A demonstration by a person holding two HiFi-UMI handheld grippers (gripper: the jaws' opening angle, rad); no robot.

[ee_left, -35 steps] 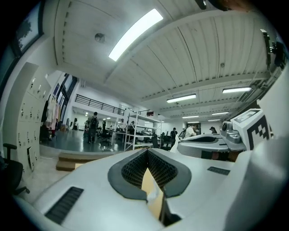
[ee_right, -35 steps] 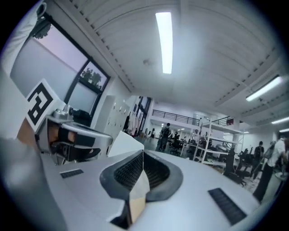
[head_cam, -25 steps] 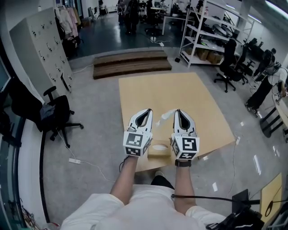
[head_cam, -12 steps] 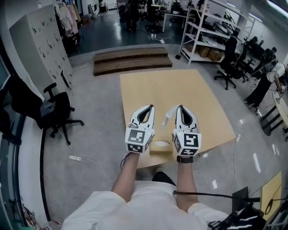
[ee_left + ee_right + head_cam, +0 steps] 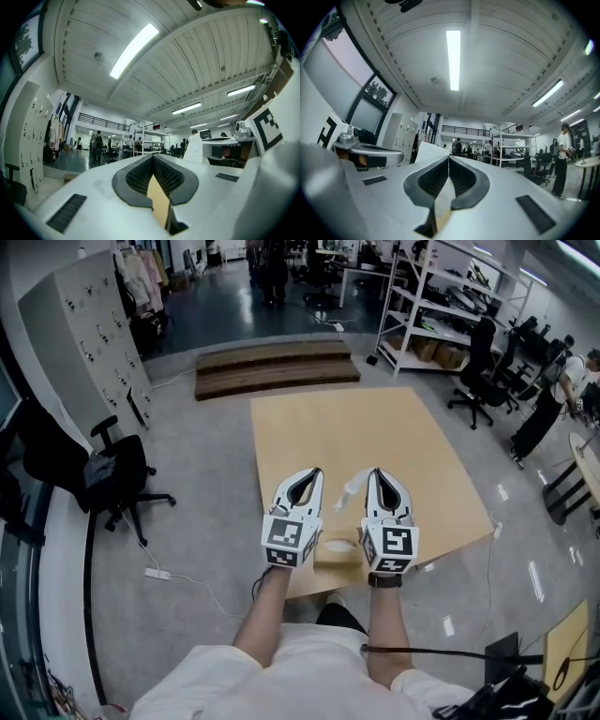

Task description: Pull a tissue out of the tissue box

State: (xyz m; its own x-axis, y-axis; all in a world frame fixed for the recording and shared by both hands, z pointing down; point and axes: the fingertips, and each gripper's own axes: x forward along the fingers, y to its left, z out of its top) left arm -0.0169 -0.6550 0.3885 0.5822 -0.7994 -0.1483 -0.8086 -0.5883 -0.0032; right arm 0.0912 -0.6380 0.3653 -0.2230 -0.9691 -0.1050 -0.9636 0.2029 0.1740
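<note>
Markers: black-and-white square patterns on two marker cubes [image 5: 287,542], one per tongs.
Pose: both forearms reach forward side by side, tongs about level above the pale wooden worktop [image 5: 375,427].
Left tongs [image 5: 315,472]: closed, nothing held.
Right tongs [image 5: 377,471]: closed, pinching one thin white tissue [image 5: 349,487] that trails toward the left tongs.
Box: one tan cardboard tissue box [image 5: 336,557], below, between the cubes.

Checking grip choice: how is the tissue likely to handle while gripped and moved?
Likely floppy and very light: the tissue trails as a thin, bent strip from the shut right gripper. It probably tears easily if snagged, being so thin. Slipping seems unlikely, since it looks pinched at the tips.
</note>
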